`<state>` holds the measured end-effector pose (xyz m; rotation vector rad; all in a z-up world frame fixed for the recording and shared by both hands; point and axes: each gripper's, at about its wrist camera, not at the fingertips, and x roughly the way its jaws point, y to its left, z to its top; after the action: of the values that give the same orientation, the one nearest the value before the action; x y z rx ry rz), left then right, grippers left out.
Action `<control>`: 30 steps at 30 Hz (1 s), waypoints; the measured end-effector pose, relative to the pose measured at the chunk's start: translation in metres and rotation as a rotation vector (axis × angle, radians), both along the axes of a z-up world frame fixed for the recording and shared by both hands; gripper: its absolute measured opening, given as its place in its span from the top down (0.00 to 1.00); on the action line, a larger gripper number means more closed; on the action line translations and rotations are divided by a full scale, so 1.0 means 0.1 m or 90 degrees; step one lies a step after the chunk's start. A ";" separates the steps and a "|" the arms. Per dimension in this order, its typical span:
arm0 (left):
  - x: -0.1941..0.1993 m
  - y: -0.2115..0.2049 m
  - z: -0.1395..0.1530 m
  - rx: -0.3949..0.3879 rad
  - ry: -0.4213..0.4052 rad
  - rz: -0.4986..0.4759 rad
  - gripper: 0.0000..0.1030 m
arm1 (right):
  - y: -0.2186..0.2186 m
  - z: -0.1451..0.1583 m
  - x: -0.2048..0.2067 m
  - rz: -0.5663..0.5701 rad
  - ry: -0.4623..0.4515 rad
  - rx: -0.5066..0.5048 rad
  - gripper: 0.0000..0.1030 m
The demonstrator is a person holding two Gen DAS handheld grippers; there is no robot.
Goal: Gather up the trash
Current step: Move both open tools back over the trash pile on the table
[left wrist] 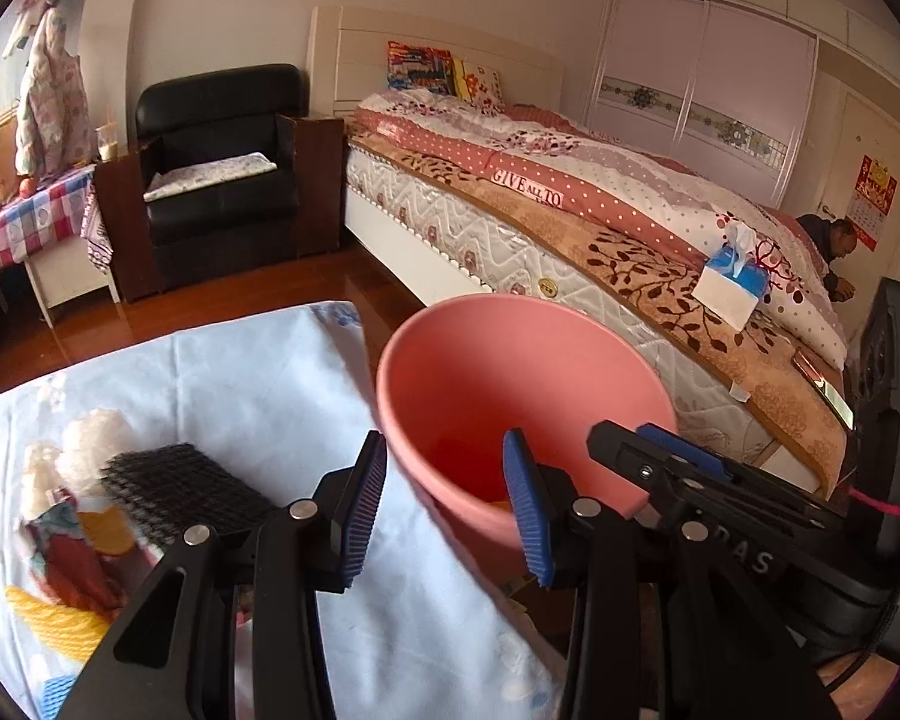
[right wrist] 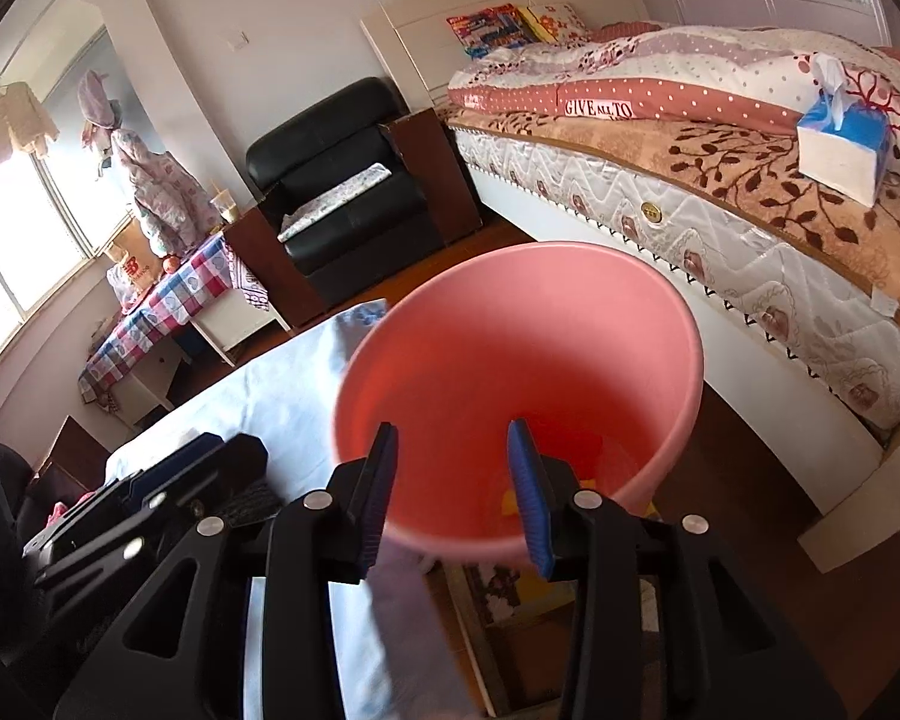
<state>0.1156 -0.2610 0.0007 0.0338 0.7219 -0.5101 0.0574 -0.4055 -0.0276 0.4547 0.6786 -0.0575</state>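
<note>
A pink bin (left wrist: 510,372) stands beside a table with a light blue cloth (left wrist: 240,372); it fills the middle of the right wrist view (right wrist: 510,348), with something orange and yellow at its bottom. My left gripper (left wrist: 450,504) is open and empty over the table edge and the bin's near rim. My right gripper (right wrist: 456,492) is open and empty above the bin's near rim; it also shows in the left wrist view (left wrist: 678,462). On the cloth lie a black mesh piece (left wrist: 180,486), white crumpled balls (left wrist: 90,444) and yellow yarn (left wrist: 60,624).
A bed (left wrist: 570,228) with a blue tissue box (left wrist: 732,288) runs along the right. A black armchair (left wrist: 222,162) and a checked-cloth table (left wrist: 24,216) stand at the back left. A person (left wrist: 834,246) is at the far right by the bed.
</note>
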 end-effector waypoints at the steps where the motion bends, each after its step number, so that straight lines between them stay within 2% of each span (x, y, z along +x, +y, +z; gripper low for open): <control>1: -0.03 0.07 0.02 -0.001 0.000 0.006 0.61 | 0.04 0.02 -0.05 0.001 -0.001 -0.004 0.62; 12: -0.40 0.81 0.11 0.006 -0.015 0.075 0.61 | 0.74 0.05 -0.50 0.078 0.011 0.002 0.61; 21: -0.66 1.27 0.18 -0.001 -0.029 0.110 0.61 | 1.25 0.11 -0.76 0.145 0.000 -0.052 0.61; 30: -0.88 1.53 0.19 0.004 -0.036 0.124 0.61 | 1.40 0.17 -0.86 0.184 -0.008 -0.045 0.61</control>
<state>0.0280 -0.1077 0.0201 -0.0165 0.6643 -0.3191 -0.0284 -0.2650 -0.0102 0.2852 0.7212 0.1942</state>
